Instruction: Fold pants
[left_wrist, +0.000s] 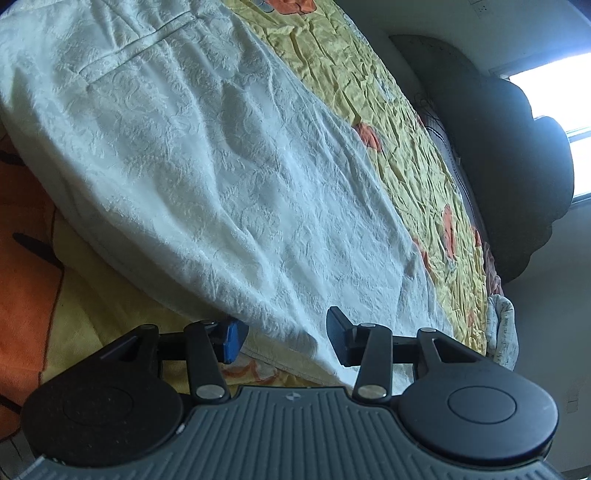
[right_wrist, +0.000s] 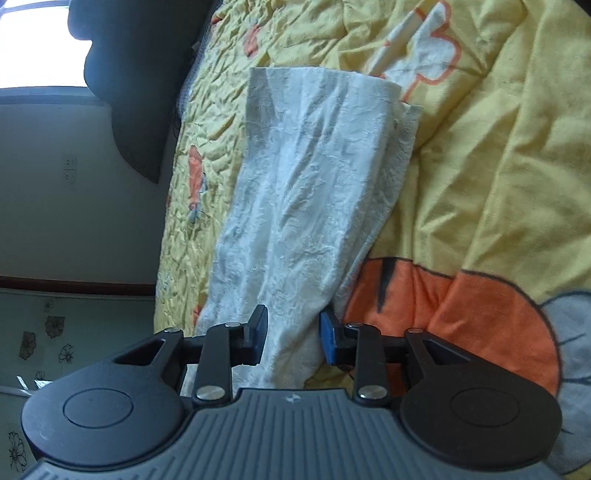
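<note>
Pants: white textured pants (left_wrist: 207, 177) lie on the bed, spread flat over a yellow bedsheet (left_wrist: 406, 129) with orange cartoon prints; a seam or pocket line shows at the far end in the left wrist view
Pants, right wrist view: the pants (right_wrist: 306, 192) run away from the camera as a long band, two layers stacked, the lower layer peeping out on the right side; far end squared off
Left tongs: the left tongs (left_wrist: 284, 338) are spread wide, with the near edge of the pants between the two fingers; the blue pad (left_wrist: 232, 339) sits just beside the cloth edge, the black pad over the cloth; contact cannot be told
Right tongs: the right tongs (right_wrist: 293, 339) are partly spread, with a gathered end of the pants between the pads; both pads sit against or just beside the cloth, a firm pinch cannot be told
Bedsheet: crumpled, yellow bedsheet (right_wrist: 498, 147) on both sides of the pants
Beyond the pants: dark headboard (left_wrist: 517, 166), bright window (left_wrist: 557, 77), wall socket (right_wrist: 70, 168)
</note>
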